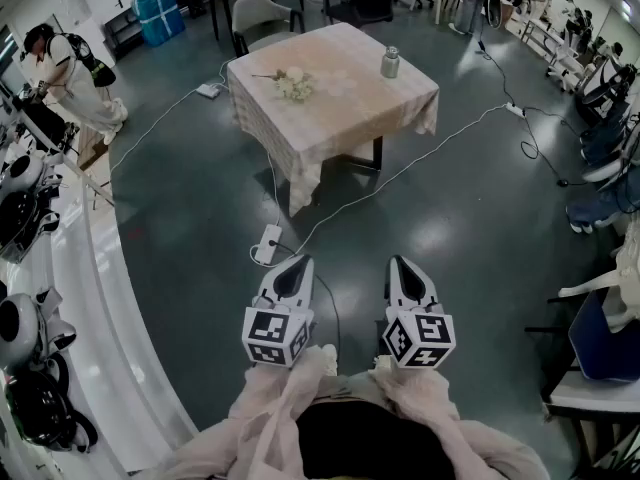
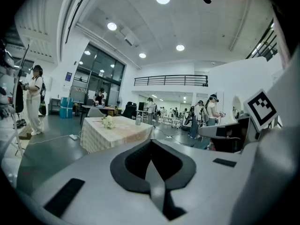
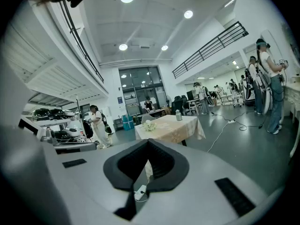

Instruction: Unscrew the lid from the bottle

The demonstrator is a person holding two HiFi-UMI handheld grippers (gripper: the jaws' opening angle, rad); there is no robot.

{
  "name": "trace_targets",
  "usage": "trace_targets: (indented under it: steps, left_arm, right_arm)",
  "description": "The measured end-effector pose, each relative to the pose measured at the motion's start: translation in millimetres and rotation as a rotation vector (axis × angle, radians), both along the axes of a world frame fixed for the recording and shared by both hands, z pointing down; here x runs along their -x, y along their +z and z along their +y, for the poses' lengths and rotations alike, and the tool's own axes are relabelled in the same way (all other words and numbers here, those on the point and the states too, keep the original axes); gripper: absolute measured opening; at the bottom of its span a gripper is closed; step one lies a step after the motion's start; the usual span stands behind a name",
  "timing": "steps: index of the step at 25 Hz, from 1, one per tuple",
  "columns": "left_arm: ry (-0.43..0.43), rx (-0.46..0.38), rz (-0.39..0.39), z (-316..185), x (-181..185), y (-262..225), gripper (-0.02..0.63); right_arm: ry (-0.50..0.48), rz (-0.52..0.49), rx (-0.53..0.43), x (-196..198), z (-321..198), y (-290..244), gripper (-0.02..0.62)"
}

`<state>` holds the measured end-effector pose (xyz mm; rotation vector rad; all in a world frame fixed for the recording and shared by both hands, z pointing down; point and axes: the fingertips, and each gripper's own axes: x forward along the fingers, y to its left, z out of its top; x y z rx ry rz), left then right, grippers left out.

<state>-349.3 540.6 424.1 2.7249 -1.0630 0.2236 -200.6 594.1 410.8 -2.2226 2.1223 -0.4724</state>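
My left gripper [image 1: 291, 276] and right gripper [image 1: 407, 276] are both closed and empty, well apart from the small grey metal bottle [image 1: 390, 63] on the beige-clothed square table [image 1: 330, 118]. I'd approach squarely and open both before reaching.

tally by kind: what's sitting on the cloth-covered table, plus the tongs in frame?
bottle: 1
flower bunch: 1
tongs: 2 (left tongs, right tongs, both shut and empty, well short of the table)
total: 4
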Motion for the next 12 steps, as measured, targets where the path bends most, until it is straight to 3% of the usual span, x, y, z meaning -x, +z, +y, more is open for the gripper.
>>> trace_targets:
  steps: [12]
  left_arm:
    - [0.04, 0.021, 0.01, 9.1, 28.3, 11.1, 0.025]
  right_arm:
    - [0.046, -0.011, 0.016, 30.7, 19.6, 8.3, 0.012]
